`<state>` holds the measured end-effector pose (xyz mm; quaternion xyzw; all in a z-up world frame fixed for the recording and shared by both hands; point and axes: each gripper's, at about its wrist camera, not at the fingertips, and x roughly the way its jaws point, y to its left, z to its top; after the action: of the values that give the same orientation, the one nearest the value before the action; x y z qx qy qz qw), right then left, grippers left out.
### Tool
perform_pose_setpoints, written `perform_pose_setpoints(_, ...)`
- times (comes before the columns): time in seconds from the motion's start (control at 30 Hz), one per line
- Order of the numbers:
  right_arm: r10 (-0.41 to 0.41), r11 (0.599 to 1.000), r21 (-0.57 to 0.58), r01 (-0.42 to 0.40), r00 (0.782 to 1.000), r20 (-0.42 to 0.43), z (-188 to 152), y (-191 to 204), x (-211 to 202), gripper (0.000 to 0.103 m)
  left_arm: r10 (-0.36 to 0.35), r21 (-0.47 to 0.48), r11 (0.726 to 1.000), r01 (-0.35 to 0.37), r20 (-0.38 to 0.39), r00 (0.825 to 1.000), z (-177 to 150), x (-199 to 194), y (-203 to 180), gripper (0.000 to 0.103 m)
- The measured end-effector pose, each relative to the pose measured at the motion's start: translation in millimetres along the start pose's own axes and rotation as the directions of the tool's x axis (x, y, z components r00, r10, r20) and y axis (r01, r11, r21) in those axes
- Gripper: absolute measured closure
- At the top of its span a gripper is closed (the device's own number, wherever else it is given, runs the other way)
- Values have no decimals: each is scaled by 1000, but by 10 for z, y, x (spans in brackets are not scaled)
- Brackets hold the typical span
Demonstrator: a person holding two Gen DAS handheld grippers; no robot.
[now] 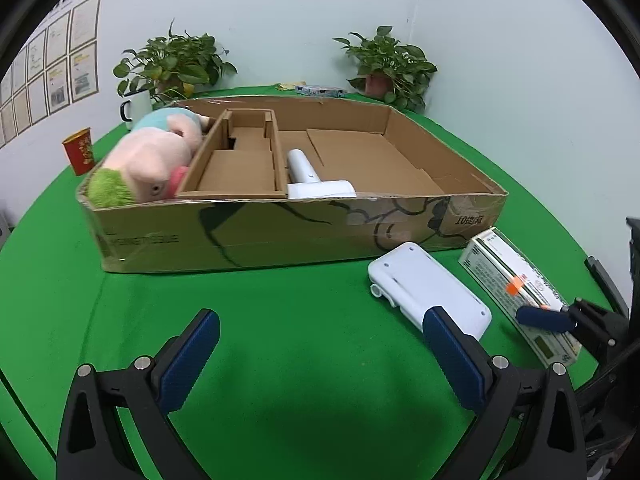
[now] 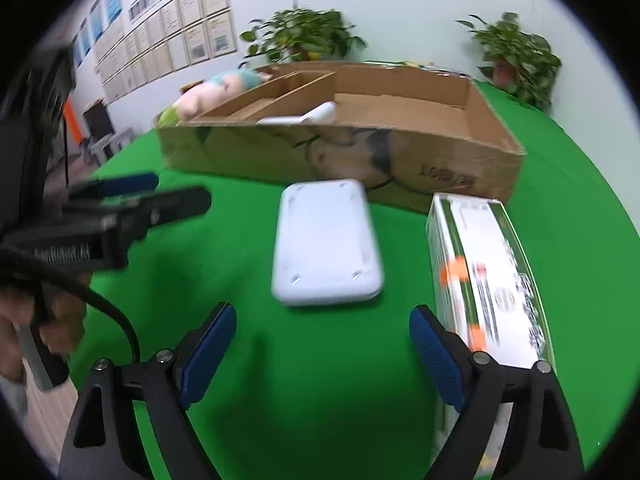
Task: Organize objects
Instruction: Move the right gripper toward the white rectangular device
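Approach step, nothing gripped: left gripper (image 1: pixel 322 354) gapes wide and empty; right gripper (image 2: pixel 322 350) wide, empty. White case (image 2: pixel 326 242) and carton (image 2: pixel 486 276) lie on the cloth before the box (image 1: pixel 280 232) (toy already inside). Next: straddle the case, close.

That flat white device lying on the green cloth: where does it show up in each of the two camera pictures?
Left wrist view: the flat white device lies at lower right, partly behind one finger of the left gripper.
Right wrist view: it lies at the centre, beyond the open right gripper.
Shared landmark: the cardboard box just behind it in both views, with the green-and-white carton beside it.
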<state>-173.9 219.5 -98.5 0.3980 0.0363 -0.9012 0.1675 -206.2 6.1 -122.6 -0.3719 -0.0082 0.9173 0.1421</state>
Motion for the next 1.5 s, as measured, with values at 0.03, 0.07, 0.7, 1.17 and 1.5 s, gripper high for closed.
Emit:
perform_pose_setpoints(0.03, -16, 1000, -8, 16, 1000, 3, 56, 35, 22, 15, -1, 1, 1000, 1, -4, 1000, 29, 32, 2, 1)
perform_pose_setpoints(0.07, -28, 999, -15, 28, 1000, -4, 101, 59, 69, 15, -2, 1, 1000, 2, -8, 1000, 60, 62, 7, 1)
perform_pose_setpoints(0.7, -2, 1000, -21, 2, 1000, -19, -428, 719, -242, 14, -341, -150, 937, 315, -198, 919, -262, 17, 221, 22)
perform_pose_setpoints(1.17, -99, 993, 65, 100, 995, -31, -112, 484, 127, 32, -480, -172, 877, 449, -288, 828, 232, 734, -14, 49)
perform_pose_setpoints(1.5, -78, 993, 82, 81, 996, -38, -430, 594, -152, 33, -503, -201, 864, 462, -291, 814, -72, 500, -87, 69)
